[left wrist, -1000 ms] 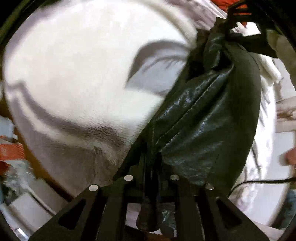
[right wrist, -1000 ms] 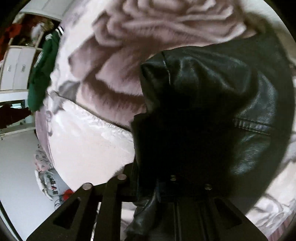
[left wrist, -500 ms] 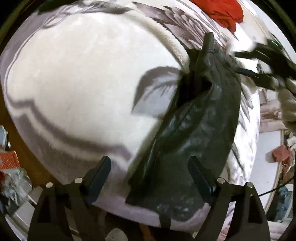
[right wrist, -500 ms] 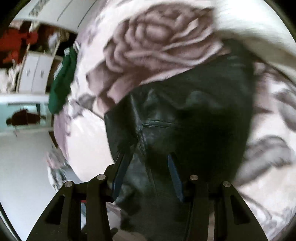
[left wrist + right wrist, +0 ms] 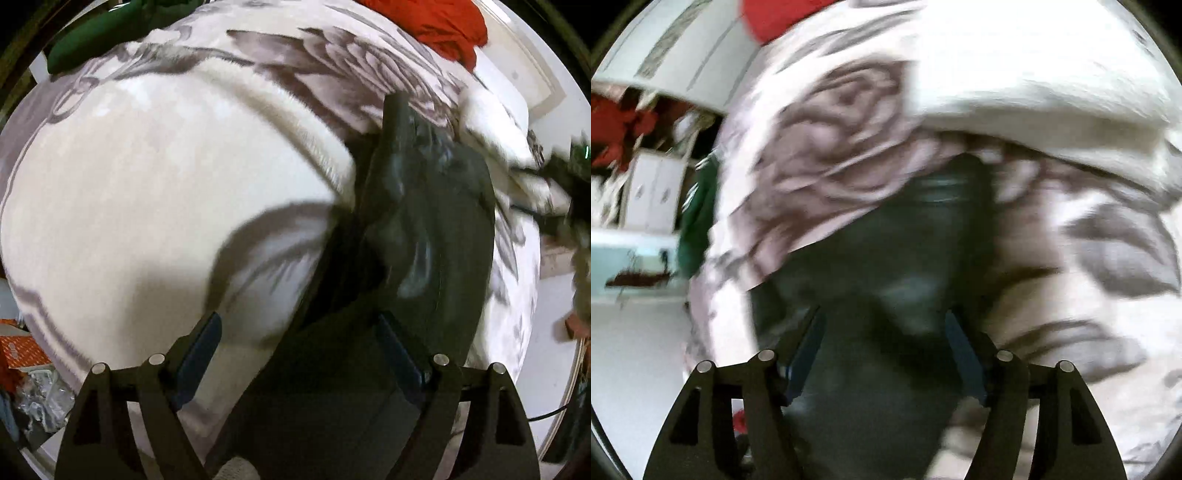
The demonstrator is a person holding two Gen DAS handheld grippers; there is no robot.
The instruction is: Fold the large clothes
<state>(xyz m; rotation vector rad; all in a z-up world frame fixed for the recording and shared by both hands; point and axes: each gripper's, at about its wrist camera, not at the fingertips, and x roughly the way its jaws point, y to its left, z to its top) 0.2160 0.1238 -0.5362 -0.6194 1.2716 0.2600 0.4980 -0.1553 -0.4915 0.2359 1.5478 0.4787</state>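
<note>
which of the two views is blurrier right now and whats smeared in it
Right wrist view is blurrier: the black leather garment and the rose-patterned blanket streak with motion, the right gripper stays sharp. Left wrist view is clearer: blanket pile crisp at top, the garment and right edge smeared, fisheye bending everything.

Home bedroom: plush floral blanket [image 5: 166,177] on bed, white cabinets [image 5: 653,192], strewn clothes.
</note>
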